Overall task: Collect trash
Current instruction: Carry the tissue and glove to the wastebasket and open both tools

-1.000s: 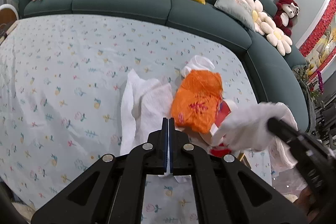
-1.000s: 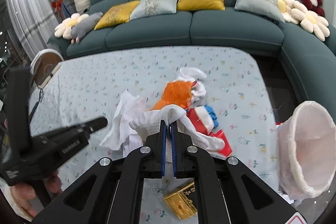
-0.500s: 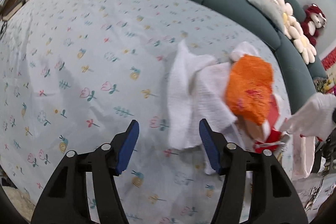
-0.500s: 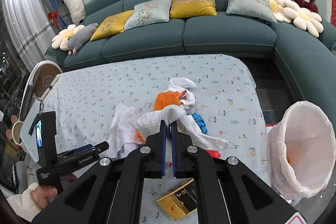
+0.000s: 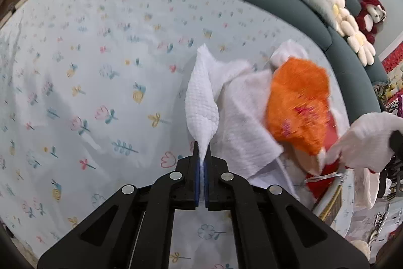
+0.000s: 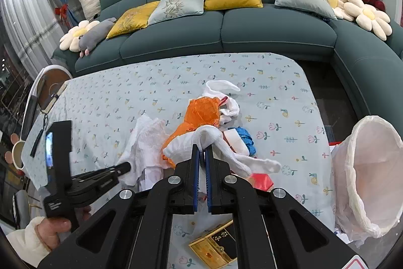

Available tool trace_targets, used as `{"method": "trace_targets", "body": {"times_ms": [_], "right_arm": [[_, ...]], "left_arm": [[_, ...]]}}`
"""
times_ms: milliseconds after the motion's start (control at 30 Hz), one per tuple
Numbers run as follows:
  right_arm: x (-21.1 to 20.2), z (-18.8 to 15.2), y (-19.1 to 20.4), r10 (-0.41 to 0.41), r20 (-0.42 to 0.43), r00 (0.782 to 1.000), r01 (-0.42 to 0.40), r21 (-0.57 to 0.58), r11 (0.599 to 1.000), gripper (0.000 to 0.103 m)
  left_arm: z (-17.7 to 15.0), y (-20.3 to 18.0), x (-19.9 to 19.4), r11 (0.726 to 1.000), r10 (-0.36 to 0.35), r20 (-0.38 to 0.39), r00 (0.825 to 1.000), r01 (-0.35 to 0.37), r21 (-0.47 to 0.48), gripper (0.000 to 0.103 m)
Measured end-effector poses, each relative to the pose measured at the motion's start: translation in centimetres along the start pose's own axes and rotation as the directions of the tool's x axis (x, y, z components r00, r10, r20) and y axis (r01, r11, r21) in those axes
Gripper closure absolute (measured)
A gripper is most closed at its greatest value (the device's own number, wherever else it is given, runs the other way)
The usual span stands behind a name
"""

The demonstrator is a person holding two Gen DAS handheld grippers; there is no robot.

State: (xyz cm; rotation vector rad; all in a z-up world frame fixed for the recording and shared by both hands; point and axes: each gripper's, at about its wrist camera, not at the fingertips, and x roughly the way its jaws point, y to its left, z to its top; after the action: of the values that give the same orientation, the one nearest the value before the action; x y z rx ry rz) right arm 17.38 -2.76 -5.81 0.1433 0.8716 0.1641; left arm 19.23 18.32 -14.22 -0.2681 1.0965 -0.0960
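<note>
The left gripper has its blue-padded jaws pressed together on the tapered lower corner of a white quilted paper towel, whose sheet rises from the pinch and drapes right onto the trash heap. The right gripper is clamped the same way on a crumpled white tissue, held up over the heap with its loose tail trailing right. Beneath lie a crinkled orange plastic bag, a blue wrapper, a red wrapper and, nearer the camera, a gold and black box. The pale floral tablecloth lies bare across the whole left and far side up to its curved edge by the dark teal sofa. A white-lined trash bin gapes open at what seems the table's right edge, well apart from the heap
</note>
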Motion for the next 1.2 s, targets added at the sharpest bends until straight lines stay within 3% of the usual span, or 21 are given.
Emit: {"method": "trace_targets", "body": {"times_ms": [267,600,1200], "right_arm": [[-2.6,0.6,-0.6,0.001,0.055,0.998,-0.002,0.009,1.0,0.098],[-7.9,0.6,-3.7,-0.024,0.142,0.99,0.016,0.058,0.998,0.098],[-15.5,-2.5,-15.3,-0.176,0.227,0.958,0.127,0.215,0.968,0.098]], "left_arm": [[1.3,-2.9,-5.3,0.997,-0.072,0.102,0.992,0.069,0.033,0.102],[1.5,-11.3,-10.6,0.974,-0.183,0.178,0.967,0.154,0.167,0.102],[-1.9,-27.3,-12.9,0.879,-0.336,0.12,0.934,0.265,0.397,0.102]]}}
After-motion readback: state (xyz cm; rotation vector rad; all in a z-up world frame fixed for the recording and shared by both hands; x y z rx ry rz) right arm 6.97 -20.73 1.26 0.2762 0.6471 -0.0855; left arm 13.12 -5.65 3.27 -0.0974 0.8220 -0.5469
